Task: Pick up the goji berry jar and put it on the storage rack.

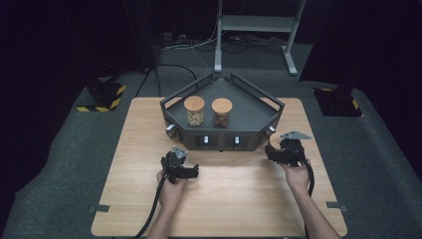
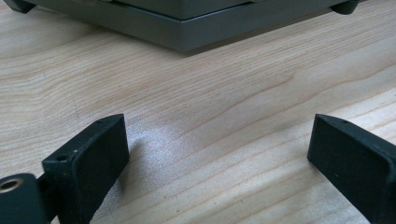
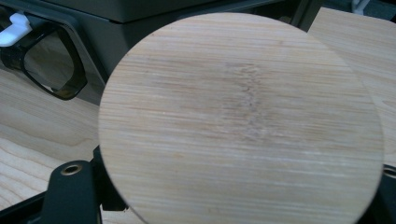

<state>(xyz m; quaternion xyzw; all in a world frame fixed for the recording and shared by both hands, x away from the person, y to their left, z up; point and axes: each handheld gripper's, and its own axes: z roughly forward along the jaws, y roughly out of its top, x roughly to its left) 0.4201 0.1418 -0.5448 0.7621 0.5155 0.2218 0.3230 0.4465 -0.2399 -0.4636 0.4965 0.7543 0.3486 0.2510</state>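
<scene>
We are holding a round bamboo lid (image 3: 240, 119) in our right gripper (image 1: 278, 152); in the right gripper view the disc is standing face-on between the 2 jaws, covering them almost entirely, so the jaws are closing on its edge at a medium spread. Beyond the disc the dark tray (image 3: 140, 18) is showing, with a white clip (image 3: 14, 29) at its front wall.

Risk, as we are judging it: the grip is bearing on a thin rim only. Any twist of the wrist, or a bump against the tray wall just behind, could be pivoting the lid out of the pads and dropping it onto the table (image 2: 196, 107). Smooth wood against smooth pads is making slip likelier.

The lid itself is looking pale, straight-grained, flat and unchipped, with a faint rougher streak near the centre.

Our left gripper (image 1: 191, 172) is resting low over the table, jaws spread wide with nothing between them, bare wood showing in the gap and the tray's base edge ahead of the tips.

In the high view, 2 jars (image 1: 194, 111) are standing capped inside the tray, ahead of both grippers.
</scene>
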